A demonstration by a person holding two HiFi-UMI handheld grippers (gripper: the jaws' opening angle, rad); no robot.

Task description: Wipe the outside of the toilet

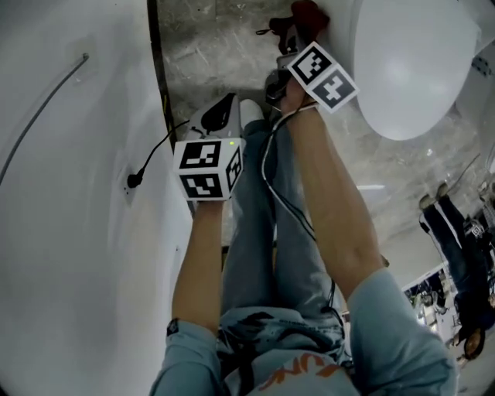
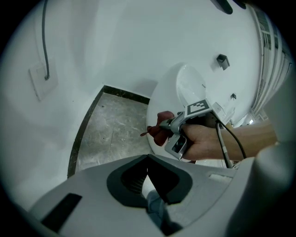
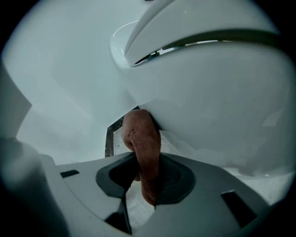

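The white toilet (image 1: 410, 69) stands at the upper right of the head view, lid down. My right gripper (image 1: 290, 35) is shut on a red-brown cloth (image 1: 308, 14) beside the bowl's left flank. In the right gripper view the cloth (image 3: 141, 134) sticks up from the right gripper (image 3: 147, 157) and presses on the toilet's (image 3: 208, 92) curved outer wall, low down near the floor. The left gripper (image 1: 224, 108) hangs apart, near the wall, over the floor. In its own view the left gripper (image 2: 148, 159) is shut with nothing in it, facing the cloth (image 2: 162, 127) and toilet (image 2: 189, 88).
A white wall (image 1: 69, 232) with a socket and black cable (image 1: 133, 181) runs close on the left, edged by a dark baseboard (image 1: 158, 69). Grey marbled floor (image 1: 216, 46) lies between wall and toilet. The person's jeans-clad legs (image 1: 263, 216) and the gripper's cable (image 1: 278, 193) are below.
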